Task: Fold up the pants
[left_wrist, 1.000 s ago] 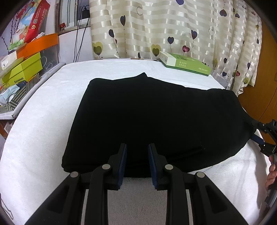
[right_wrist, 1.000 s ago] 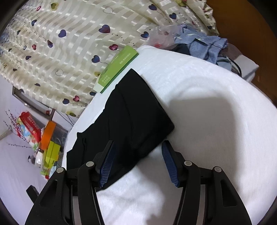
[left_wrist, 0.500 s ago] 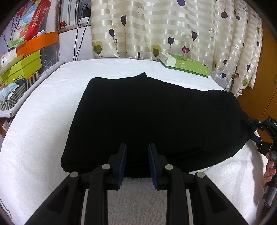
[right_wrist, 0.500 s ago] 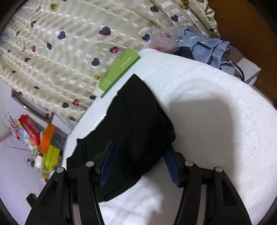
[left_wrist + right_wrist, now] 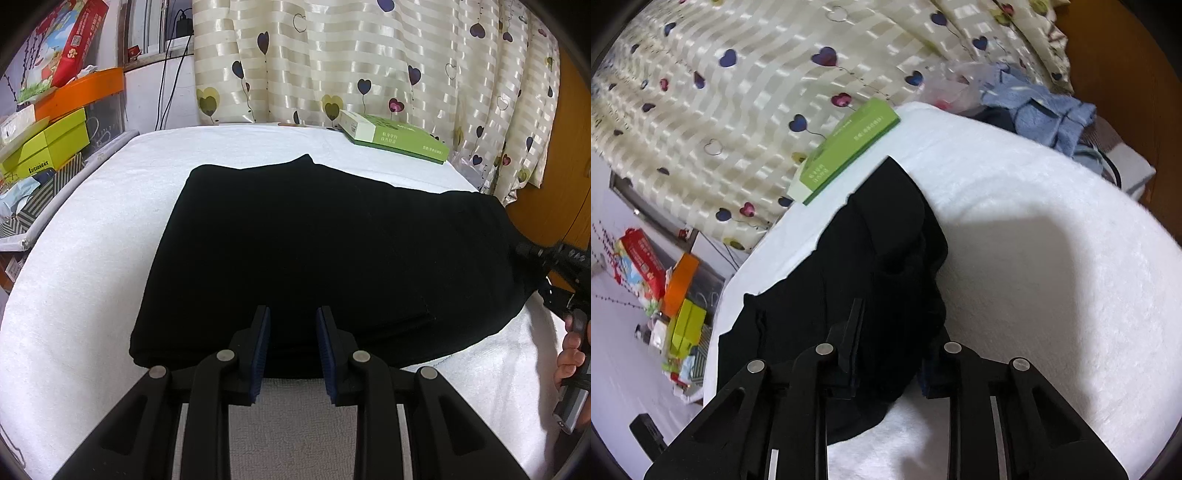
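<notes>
The left gripper (image 5: pixel 292 345) is holding its blue-padded jaws slightly apart, gripping nothing, right at the near edge of the black pants (image 5: pixel 325 254), which are lying folded on the white towel (image 5: pixel 92 229). The right gripper (image 5: pixel 892 332) is pinching the bunched end of the pants, its jaws clenched on the cloth. A green box (image 5: pixel 395 137) is sitting by the curtain (image 5: pixel 332 55) with print too small to read, and the lime box (image 5: pixel 44 151) is bearing lettering I cannot make out
</notes>
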`<action>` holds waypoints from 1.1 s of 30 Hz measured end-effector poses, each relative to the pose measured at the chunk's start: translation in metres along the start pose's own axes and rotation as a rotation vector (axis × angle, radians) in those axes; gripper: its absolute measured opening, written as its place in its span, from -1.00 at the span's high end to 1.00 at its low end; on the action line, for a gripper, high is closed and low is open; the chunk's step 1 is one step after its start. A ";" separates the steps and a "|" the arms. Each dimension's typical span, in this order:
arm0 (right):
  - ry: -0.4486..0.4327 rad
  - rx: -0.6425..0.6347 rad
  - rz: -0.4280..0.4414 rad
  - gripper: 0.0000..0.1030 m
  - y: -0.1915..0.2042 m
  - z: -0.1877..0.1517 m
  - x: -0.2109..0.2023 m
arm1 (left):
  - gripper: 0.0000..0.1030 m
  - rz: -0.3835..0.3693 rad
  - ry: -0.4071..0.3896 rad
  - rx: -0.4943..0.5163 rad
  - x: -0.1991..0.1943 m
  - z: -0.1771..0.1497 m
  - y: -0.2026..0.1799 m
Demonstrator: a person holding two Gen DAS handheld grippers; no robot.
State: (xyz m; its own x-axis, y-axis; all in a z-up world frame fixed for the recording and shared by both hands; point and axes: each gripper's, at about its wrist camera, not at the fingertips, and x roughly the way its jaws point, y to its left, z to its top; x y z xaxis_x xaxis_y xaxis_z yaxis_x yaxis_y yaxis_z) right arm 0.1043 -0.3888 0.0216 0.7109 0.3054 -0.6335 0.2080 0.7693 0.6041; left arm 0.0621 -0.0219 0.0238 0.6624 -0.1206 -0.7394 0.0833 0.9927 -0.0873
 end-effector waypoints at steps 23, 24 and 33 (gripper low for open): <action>-0.017 -0.256 0.152 0.58 0.102 0.014 -0.006 | 0.42 -0.043 -0.029 -0.046 -0.008 -0.001 0.009; -0.013 -0.264 0.158 0.58 0.108 0.013 -0.005 | 0.42 -0.042 -0.033 -0.051 -0.010 -0.002 0.011; 0.016 -0.360 0.215 0.58 0.151 0.003 0.003 | 0.42 0.002 -0.059 -0.121 -0.023 -0.007 0.046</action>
State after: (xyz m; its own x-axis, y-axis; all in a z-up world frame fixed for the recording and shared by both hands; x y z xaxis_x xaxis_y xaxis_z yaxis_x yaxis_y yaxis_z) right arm 0.1399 -0.2730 0.1125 0.7013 0.4866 -0.5210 -0.1938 0.8335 0.5175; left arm 0.0453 0.0270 0.0319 0.7055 -0.1155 -0.6992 -0.0058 0.9857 -0.1687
